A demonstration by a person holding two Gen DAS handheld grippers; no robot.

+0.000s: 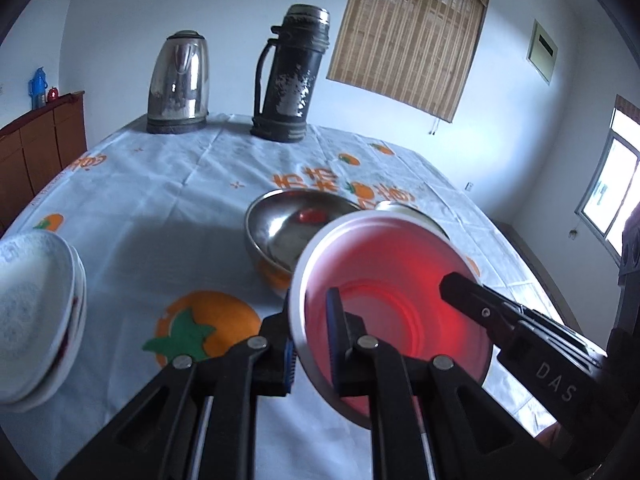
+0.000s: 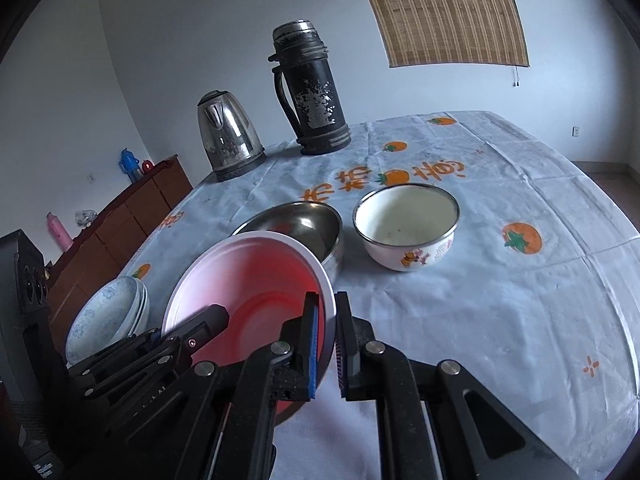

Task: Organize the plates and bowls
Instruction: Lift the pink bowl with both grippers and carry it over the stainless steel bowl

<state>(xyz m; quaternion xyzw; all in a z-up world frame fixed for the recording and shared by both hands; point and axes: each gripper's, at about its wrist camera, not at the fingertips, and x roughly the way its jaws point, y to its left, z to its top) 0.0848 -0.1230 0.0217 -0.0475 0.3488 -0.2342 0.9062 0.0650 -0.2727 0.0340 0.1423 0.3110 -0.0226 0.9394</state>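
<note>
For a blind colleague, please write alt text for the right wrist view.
Both grippers, right gripper and left gripper, pinch opposite rims of a red plastic bowl above the fruit-print tablecloth. Behind stand a steel bowl, an enamel bowl, stacked porcelain bowls, a kettle and a thermos.

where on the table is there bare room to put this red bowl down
Bare cloth lies right of the white bowl, toward the table edge, and between the plate stack and the steel bowl. It is crowded where the steel bowl, white bowl and red bowl bunch.
</note>
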